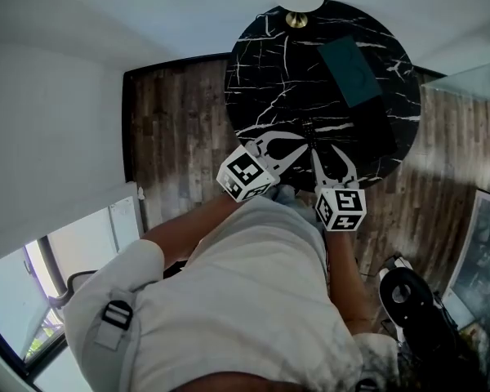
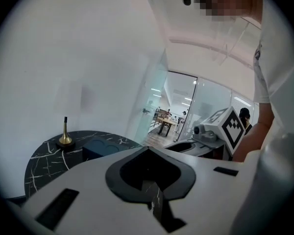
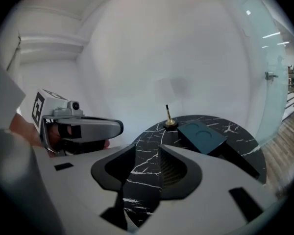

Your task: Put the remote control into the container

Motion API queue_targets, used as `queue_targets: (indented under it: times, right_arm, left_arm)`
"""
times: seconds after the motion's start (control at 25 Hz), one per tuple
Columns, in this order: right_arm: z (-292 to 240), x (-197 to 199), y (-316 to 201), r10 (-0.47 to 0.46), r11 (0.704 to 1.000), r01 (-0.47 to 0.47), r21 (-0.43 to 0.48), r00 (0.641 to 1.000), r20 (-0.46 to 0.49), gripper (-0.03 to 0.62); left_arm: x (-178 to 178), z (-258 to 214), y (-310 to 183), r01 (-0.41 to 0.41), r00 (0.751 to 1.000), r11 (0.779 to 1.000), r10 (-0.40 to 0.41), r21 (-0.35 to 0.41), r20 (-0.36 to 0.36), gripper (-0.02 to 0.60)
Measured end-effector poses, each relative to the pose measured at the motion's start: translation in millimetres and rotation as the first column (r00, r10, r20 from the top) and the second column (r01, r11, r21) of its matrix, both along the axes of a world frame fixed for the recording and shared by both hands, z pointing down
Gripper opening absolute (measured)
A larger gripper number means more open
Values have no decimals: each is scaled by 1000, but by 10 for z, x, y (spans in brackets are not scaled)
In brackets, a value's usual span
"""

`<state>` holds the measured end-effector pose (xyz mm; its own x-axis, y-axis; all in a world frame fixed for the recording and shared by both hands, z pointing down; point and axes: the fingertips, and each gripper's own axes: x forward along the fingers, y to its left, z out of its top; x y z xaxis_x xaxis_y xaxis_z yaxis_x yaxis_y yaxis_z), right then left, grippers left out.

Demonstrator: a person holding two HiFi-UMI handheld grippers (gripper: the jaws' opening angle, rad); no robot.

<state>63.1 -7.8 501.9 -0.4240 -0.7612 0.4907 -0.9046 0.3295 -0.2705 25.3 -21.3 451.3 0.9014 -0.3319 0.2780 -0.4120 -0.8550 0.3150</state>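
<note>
Judging by the layout, the transfer is not shown complete, and no remote control can be identified with certainty. The teal container (image 1: 351, 70) sits at the far right of the round marble table (image 1: 261, 72). A dark flat oblong (image 1: 374, 133) lies against its near-right side; this may be the remote control, but that is unconfirmed. Both grippers hover at the near table edge, well apart from the container.

Left gripper (image 2: 148, 150): jaw tips pressed together, nothing between them.

Right gripper (image 3: 147, 153): jaws partly spread and empty; only the table surface shows through the gap.

Probably remaining: locate, grasp, carry, release.
</note>
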Motion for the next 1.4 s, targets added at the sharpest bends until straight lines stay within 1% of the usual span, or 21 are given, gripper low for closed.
queue_targets:
  times: [0.28, 0.4, 0.56, 0.72, 0.88, 1.04, 1.2, 1.4]
  right_arm:
    - [701, -34, -170, -44, 990, 39, -134, 998, -37, 186]
    - [1045, -44, -241, -60, 980, 49, -195, 997, -49, 208]
    - [1496, -52, -308, -90, 960, 69, -271, 994, -66, 255]
    - [1805, -26, -380, -100, 939, 63, -338, 991, -93, 263]
    - [2078, 26, -447, -98, 919, 43, -392, 988, -122, 266]
    - [2376, 40, -453, -124, 886, 46, -461, 982, -142, 291]
    - [2569, 74, -472, -126, 864, 21, -503, 977, -175, 298]
    - [2724, 68, -461, -131, 845, 7, -535, 972, -195, 298]
  left_arm:
    - [-2, 504, -104, 10, 998, 997, -5, -76, 56, 8]
    - [7, 721, -156, 11, 997, 995, -2, -98, 83, 6]
    - [2, 1047, -225, 10, 991, 992, 7, -128, 130, 8]
    - [-29, 1348, -299, 16, 985, 985, 14, -174, 169, 6]
    - [-63, 1620, -364, 33, 982, 975, 10, -220, 191, 8]
    - [-108, 1943, -385, 35, 970, 969, 25, -243, 240, 8]
    - [-104, 2132, -409, 35, 966, 958, 41, -283, 256, 8]
    - [-79, 2228, -436, 28, 963, 956, 53, -293, 265, 8]
